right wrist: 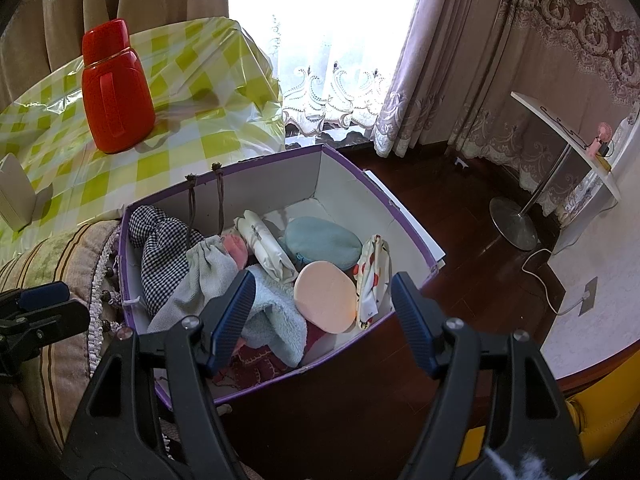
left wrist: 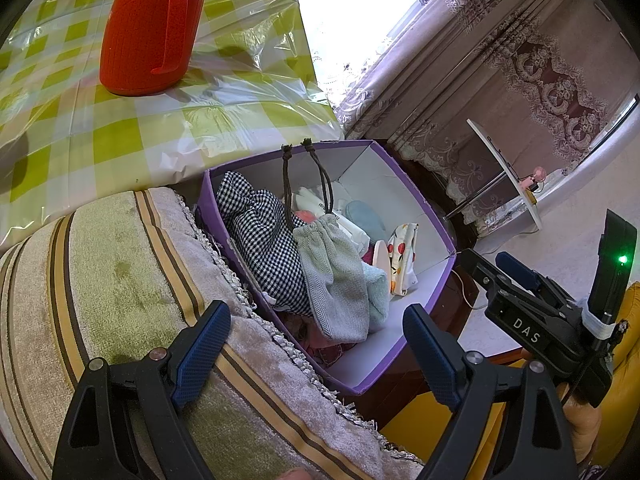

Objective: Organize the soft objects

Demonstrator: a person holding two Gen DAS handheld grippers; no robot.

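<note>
A purple box point(left wrist: 416, 196) point(right wrist: 276, 176) with a white inside holds several soft things. Among them are a houndstooth bag point(left wrist: 264, 248) point(right wrist: 164, 256), a grey-green drawstring pouch point(left wrist: 336, 276) point(right wrist: 192, 280), a light blue towel point(left wrist: 378, 292) point(right wrist: 276, 312), a blue pouch point(right wrist: 320, 240), a peach round pad point(right wrist: 324, 296) and a cherry-print pouch point(left wrist: 404, 256) point(right wrist: 372, 276). My left gripper point(left wrist: 316, 356) point(right wrist: 36, 312) hovers open over the box's near left corner. My right gripper point(right wrist: 322, 322) point(left wrist: 520, 288) hangs open above the box's near side, empty.
A striped cushion point(left wrist: 100, 260) presses against the box's left wall. Behind it a red thermos point(left wrist: 152, 36) point(right wrist: 116, 92) stands on a green-checked tablecloth point(left wrist: 120, 136). A white side table point(right wrist: 568, 136) on a metal stand is at the right, before curtains.
</note>
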